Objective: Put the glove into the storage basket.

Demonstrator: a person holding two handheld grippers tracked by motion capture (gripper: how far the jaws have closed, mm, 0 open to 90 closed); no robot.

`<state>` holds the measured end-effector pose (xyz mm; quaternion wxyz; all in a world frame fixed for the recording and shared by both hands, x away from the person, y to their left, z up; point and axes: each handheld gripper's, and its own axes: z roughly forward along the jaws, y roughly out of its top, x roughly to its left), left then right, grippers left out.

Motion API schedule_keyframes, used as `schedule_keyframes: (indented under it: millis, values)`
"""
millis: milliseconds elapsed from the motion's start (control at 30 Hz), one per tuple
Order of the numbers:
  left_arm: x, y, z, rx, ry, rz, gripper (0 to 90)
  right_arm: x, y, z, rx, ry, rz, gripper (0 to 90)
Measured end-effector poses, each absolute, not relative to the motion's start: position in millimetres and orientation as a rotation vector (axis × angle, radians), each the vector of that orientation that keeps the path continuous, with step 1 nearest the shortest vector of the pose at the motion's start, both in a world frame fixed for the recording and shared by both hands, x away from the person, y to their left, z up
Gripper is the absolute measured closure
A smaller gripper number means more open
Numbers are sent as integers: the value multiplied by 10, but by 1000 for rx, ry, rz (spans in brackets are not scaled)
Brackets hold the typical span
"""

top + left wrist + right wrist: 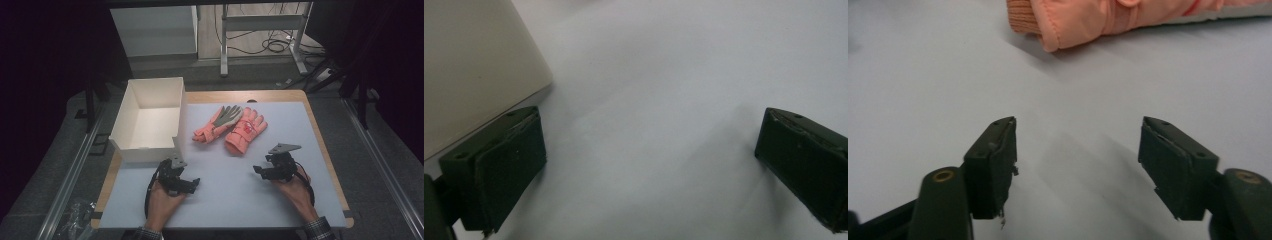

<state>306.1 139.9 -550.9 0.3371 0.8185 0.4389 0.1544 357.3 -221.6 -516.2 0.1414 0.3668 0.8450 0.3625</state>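
The right gripper (263,169) sits low over the mat (235,200), held in the person's right hand (295,190). Its jaws are spread with nothing between them; in the right gripper view they rise from the bottom with bare mat in the gap (1078,165). Ahead of them, near but apart, lies the cuff end of a pink glove (1098,20).

The left gripper (192,184) rests near the mat's front left, in the left hand (162,200). Its jaws stand wide apart and hold nothing; in the left gripper view only mat lies between them (649,165). Just beside its left jaw is the outer wall of the box (474,75).

In the high view, two gloves lie side by side near the middle of the mat, touching or nearly so: the one nearer the box (217,124) shows a grey palm, the other (246,131) is pink all over. The white box (131,144) stands open at the mat's left edge, just left of the gloves. The mat covers a wooden table (320,135).
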Motion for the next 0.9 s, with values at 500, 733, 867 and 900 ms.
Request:
schedule_keyframes:
  millis: [500, 733, 867, 900]
  values:
    - [3061, 1400, -5509, 2133, 1144, 402, 0, 3775, -1889, -4997, 977, 2512, 1155, 700]
    - [3061, 1400, -5509, 2134, 1144, 402, 0, 3937, -1664, -4911, 956, 2515, 1193, 853]
    - [3061, 1400, -5509, 2134, 1144, 402, 0, 4034, -1494, -4885, 919, 2511, 1185, 858]
    - [3061, 1400, -5509, 2134, 1143, 402, 0, 4062, -1446, -4885, 915, 2510, 1182, 858]
